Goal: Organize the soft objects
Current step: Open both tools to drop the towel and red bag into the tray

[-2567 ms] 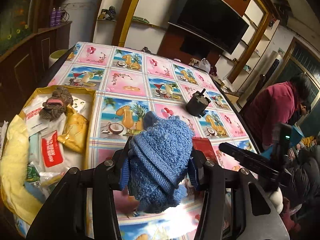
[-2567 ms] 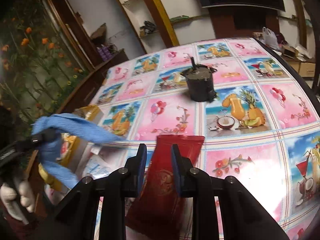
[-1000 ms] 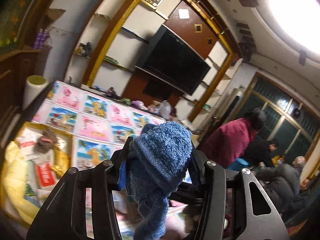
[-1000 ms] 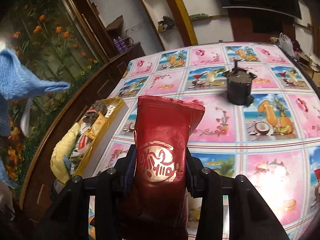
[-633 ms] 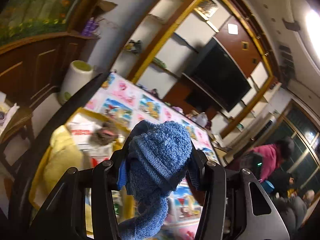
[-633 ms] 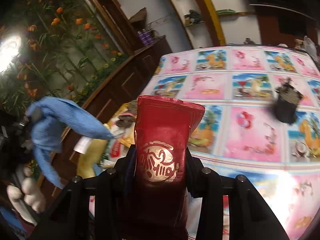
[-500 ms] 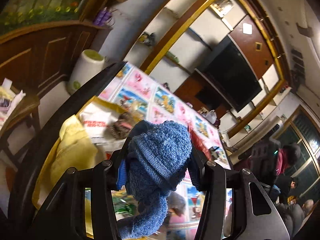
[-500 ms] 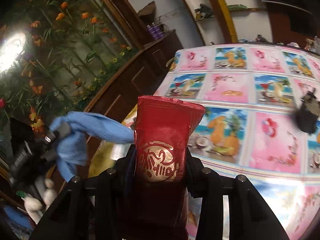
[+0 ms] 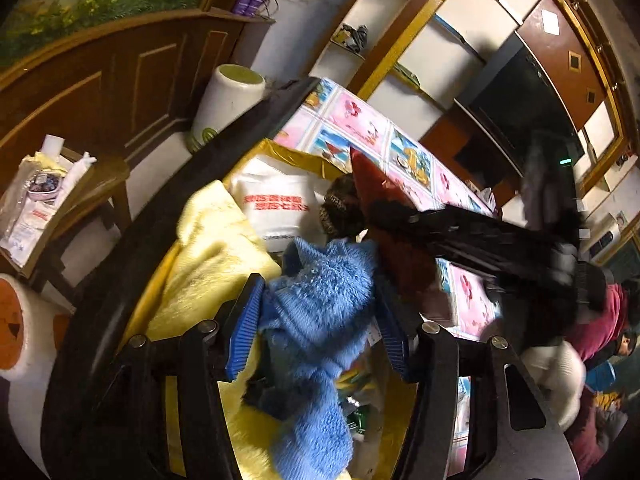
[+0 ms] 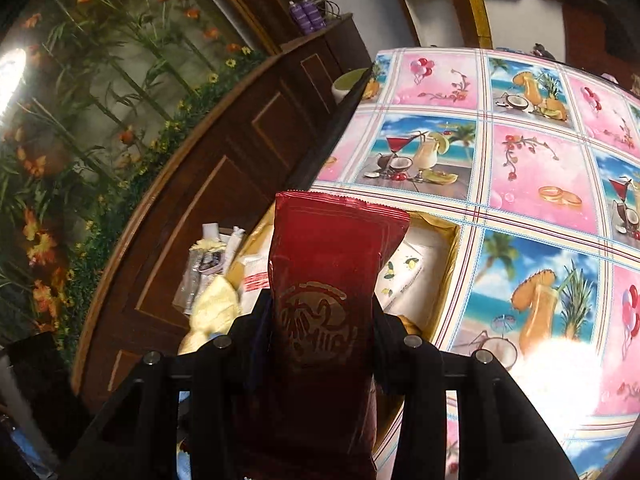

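My left gripper (image 9: 316, 328) is open over the yellow box (image 9: 304, 156). The blue knitted cloth (image 9: 320, 320) lies loose between its spread blue pads (image 9: 244, 324) and sags onto the yellow towel (image 9: 212, 268) in the box. My right gripper (image 10: 320, 320) is shut on a dark red foil packet (image 10: 332, 264) and holds it upright above the same box (image 10: 444, 272). In the left wrist view the red packet (image 9: 384, 200) and the right gripper (image 9: 408, 220) reach in from the right, over a brown plush toy (image 9: 340, 208).
The box also holds a white packet with red print (image 9: 276, 204) and other pouches. It sits at the edge of a table with a pink and blue cocktail-print cloth (image 10: 520, 152). A white cylinder (image 9: 228, 100), a wooden side table (image 9: 60, 200) and dark wood panelling (image 10: 224, 184) stand beyond the edge.
My left gripper has opened and lowered the blue cloth into the box. My right gripper has carried the red packet left from the table to above the box.
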Demonstrator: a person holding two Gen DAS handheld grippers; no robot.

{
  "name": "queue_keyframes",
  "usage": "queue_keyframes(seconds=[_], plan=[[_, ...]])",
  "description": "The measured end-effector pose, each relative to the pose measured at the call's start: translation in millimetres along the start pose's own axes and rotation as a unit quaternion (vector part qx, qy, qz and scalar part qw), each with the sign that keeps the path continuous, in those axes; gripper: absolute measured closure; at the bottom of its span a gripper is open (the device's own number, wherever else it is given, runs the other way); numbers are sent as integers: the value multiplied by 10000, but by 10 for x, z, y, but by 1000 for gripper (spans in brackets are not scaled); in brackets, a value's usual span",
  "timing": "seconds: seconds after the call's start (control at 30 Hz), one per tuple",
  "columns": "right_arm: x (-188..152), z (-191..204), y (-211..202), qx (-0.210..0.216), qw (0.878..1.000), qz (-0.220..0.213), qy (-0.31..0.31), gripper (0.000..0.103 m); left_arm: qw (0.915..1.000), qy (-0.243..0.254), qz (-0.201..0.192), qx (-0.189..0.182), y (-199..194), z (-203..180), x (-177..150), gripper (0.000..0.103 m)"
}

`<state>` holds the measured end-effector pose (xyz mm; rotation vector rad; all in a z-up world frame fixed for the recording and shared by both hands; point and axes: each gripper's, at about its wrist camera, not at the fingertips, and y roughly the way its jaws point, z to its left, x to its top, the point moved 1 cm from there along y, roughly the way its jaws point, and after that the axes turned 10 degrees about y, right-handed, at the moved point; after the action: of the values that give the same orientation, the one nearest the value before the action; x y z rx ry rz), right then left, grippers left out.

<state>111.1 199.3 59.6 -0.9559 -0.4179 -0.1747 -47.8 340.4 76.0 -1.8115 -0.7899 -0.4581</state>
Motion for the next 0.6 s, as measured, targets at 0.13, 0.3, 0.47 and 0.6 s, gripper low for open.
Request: queue_keyframes(seconds=[0.13,0.3,0.47,0.6], plan=[[14,7,99,-104,9999,-72,-62,59,9992,-182,-329,116,-151,80,-11,39],[-23,67,99,-270,9992,-101,-268,54,9960,-437,-770,92,-472,122,-85,39],[-80,65,-78,-121,9994,-140,-306,50,9943,-464,-962,48,-659,62,-115,39],[-147,61,-475,-7,9973,-536,-509,45,9953,-354,-900,-23,-730,-75,-152,39]])
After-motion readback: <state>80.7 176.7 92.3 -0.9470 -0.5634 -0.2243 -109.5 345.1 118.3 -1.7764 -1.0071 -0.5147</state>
